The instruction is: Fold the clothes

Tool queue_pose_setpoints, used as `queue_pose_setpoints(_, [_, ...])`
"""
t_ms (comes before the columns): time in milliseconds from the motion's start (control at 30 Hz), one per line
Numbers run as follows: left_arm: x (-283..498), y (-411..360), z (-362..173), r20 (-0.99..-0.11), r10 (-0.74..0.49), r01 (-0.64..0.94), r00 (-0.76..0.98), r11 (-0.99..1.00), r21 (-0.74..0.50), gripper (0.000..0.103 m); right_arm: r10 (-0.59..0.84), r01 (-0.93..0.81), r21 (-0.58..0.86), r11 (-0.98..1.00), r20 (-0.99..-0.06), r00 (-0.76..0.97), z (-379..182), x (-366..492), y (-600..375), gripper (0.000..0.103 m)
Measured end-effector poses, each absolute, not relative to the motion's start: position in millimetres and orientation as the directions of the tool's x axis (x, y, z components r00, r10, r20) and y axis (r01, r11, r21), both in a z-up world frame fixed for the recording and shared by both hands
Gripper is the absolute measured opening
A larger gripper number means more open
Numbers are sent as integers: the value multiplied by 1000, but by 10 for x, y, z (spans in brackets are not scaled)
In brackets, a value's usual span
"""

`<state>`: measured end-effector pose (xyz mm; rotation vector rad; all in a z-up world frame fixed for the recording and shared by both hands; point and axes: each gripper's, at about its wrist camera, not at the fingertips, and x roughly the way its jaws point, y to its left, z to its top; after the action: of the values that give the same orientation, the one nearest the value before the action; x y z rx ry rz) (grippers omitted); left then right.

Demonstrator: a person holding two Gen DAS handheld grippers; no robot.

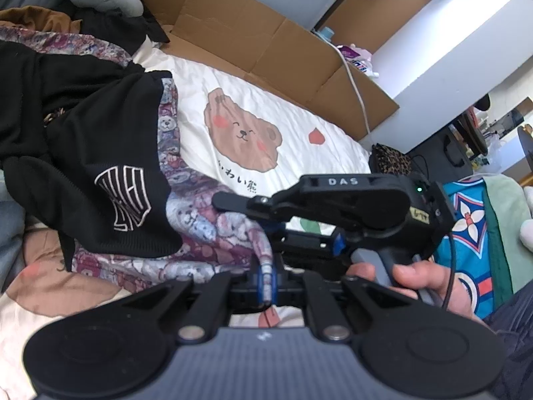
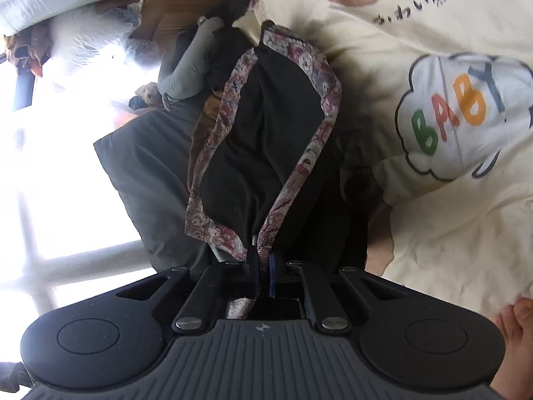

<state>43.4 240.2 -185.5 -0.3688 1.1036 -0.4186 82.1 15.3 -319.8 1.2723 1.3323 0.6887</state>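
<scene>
- Black knit garment (image 1: 100,153) with white emblem lies on the bear-patterned purplish fabric (image 1: 196,200), itself atop the cream bear-print bedsheet (image 1: 293,123).
- Left gripper (image 1: 266,280) and right gripper (image 2: 263,266) each pinch that fabric's edge, jaws closed.
- Brown cardboard sheet (image 1: 266,43) borders the bedsheet's far edge; bare sheet lies beside the fabric.

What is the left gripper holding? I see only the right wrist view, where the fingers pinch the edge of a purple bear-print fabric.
Observer: The left gripper has its fingers shut on an edge of the purple bear-print fabric too.
Reviewer: Does anything lie on that fabric?
Observer: A black knit garment with a white outlined logo lies across it.
Reviewer: Does the right gripper show there?
Observer: Yes, the right gripper shows side-on, held by a hand.
</scene>
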Motion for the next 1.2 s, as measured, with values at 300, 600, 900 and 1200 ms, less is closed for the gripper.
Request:
queue_pose_setpoints(300, [479,2494,-1877,-826,-416,110,381,907,-406,15,837,270,867,418,-483,256,-3081,817,-336,0])
queue_pose_setpoints(600, [483,2909,-1825,-858,-280,15,430,953,-303,34,731,280,798,534,-602,322,-2964,711,-1040,0])
queue_pose_setpoints(900, [494,3303,-1717,-857,-169,-91,487,966,-243,48,600,318,695,645,-719,351,-2843,548,-1699,0])
queue_pose_setpoints(1200, [535,3488,-1771,-860,-80,-173,505,966,-192,62,475,355,597,720,-796,375,-2734,406,-2269,0])
